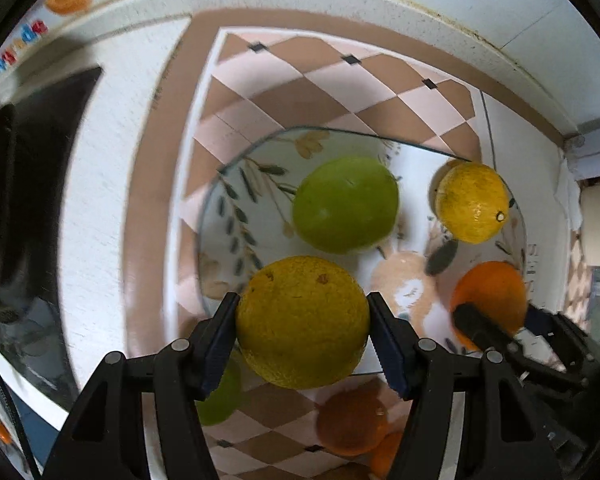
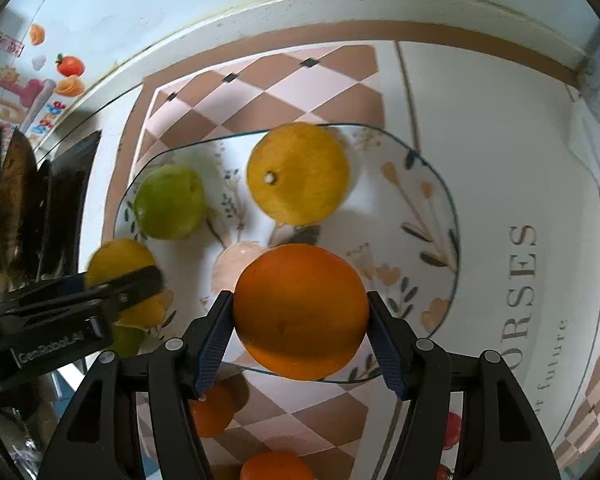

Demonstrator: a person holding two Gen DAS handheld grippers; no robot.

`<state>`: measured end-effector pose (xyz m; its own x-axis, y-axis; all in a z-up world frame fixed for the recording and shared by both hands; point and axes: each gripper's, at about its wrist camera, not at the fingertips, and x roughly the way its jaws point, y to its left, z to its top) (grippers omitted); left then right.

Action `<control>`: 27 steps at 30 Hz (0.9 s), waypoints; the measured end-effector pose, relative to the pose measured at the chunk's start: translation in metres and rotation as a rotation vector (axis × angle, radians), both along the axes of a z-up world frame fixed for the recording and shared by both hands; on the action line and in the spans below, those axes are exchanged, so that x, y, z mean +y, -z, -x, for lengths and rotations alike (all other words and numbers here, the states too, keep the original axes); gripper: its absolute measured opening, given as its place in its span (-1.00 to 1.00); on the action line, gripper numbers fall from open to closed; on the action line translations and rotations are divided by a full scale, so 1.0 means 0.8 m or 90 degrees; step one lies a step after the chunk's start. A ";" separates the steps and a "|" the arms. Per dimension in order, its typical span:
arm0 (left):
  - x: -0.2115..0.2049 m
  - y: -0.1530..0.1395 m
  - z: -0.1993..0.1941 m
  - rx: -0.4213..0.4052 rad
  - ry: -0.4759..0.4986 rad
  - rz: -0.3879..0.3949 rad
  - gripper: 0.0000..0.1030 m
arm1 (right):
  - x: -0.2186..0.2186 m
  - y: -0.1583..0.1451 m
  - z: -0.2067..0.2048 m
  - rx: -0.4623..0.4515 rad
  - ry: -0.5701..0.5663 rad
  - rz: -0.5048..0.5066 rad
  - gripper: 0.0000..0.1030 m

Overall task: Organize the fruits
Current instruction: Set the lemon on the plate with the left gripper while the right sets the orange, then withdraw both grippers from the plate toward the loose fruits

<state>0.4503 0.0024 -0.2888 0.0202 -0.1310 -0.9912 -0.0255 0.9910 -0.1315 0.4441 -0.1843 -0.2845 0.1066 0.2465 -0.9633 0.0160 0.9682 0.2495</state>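
My left gripper (image 1: 302, 322) is shut on a yellow-green citrus (image 1: 302, 322) and holds it over the near left edge of the floral plate (image 1: 236, 184). My right gripper (image 2: 300, 312) is shut on an orange (image 2: 300, 312) over the plate's near edge (image 2: 440, 200). On the plate lie a green lime (image 1: 345, 204) and a yellow citrus (image 1: 473, 207); they also show in the right wrist view as the lime (image 2: 169, 202) and the yellow citrus (image 2: 298, 174). The right gripper's orange shows in the left wrist view (image 1: 496, 292), and the left gripper's citrus in the right wrist view (image 2: 118, 260).
On the checkered cloth (image 1: 284, 80) below the plate lie another lime (image 1: 222, 398) and oranges (image 1: 352, 422), also seen as oranges (image 2: 212, 412) in the right wrist view. A dark object (image 2: 16, 200) stands at the left. A wall with fruit stickers (image 2: 70, 66) runs along the back.
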 end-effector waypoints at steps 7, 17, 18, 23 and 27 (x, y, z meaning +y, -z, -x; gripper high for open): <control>-0.002 0.028 -0.003 0.055 -0.021 0.063 0.18 | -0.001 0.015 -0.001 0.035 -0.003 -0.021 0.32; -0.009 0.011 0.007 0.044 -0.010 0.071 0.64 | -0.014 -0.011 0.007 0.024 0.007 0.000 0.62; -0.009 0.007 0.007 0.038 -0.007 0.065 0.64 | -0.014 -0.016 0.007 0.018 0.004 0.019 0.71; -0.007 -0.030 0.022 -0.020 0.011 0.012 0.64 | -0.017 -0.047 0.021 -0.022 -0.001 0.107 0.82; 0.000 -0.057 0.036 -0.079 0.014 -0.041 0.64 | -0.021 -0.069 0.039 -0.046 0.009 0.133 0.82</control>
